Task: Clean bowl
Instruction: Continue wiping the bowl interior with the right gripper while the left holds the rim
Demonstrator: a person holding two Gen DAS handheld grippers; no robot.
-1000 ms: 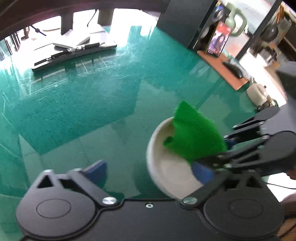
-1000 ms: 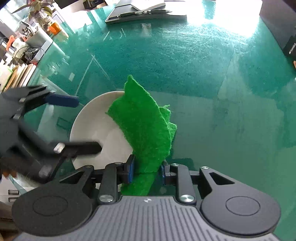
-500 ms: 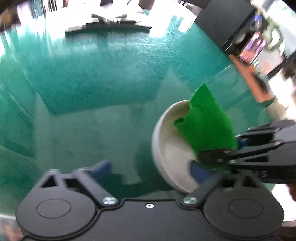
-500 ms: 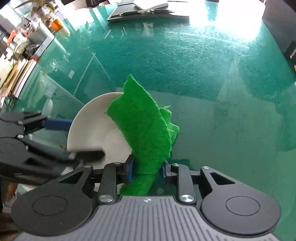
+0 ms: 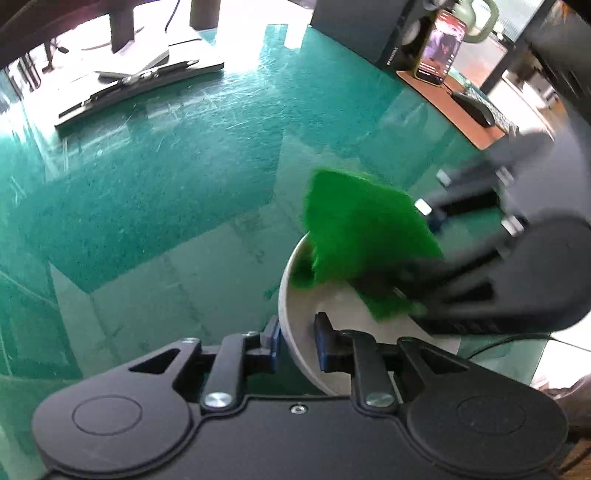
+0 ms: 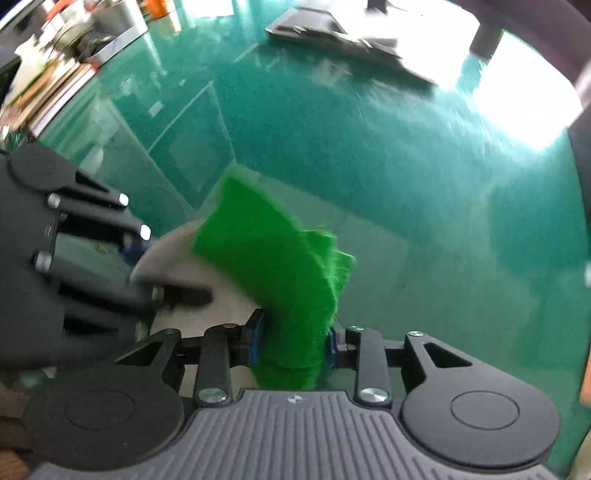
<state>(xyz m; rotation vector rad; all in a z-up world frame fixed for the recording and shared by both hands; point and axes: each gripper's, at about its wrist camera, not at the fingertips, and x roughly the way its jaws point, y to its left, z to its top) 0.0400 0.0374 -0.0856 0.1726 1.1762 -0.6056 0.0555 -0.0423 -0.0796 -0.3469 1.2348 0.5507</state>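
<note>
The white bowl [image 5: 306,314] sits on the green glass table [image 5: 166,177], low and right of centre in the left wrist view, and at centre left in the right wrist view [image 6: 173,258]. Only the left wrist view shows the bowl's near wall caught between the 2 blue pads of the left gripper [image 5: 297,341]: 1 pad is outside the wall, 1 inside, and the jaws are closing onto the rim. The right wrist view shows this same gripper only as a blurred black shape at the left edge [image 6: 147,266], 1 finger reaching over the rim.

The green scouring cloth [image 6: 280,280] is clearest in the right wrist view, rising folded from the bottom centre, pinched between the blue pads of the right gripper [image 6: 293,341]; its jaws are opening slightly, yet the pads press the cloth on both sides. In the left wrist view the cloth [image 5: 362,236] hangs over the far side of the bowl, its lower edge inside, with the right gripper blurred at the right edge [image 5: 424,280].

Only the left wrist view takes in a black speaker [image 5: 362,33] and a lit phone [image 5: 439,51] at the upper right; small white lettering on the speaker is too small to read. Only the right wrist view shows stacked books [image 6: 55,85] at the upper left.
</note>
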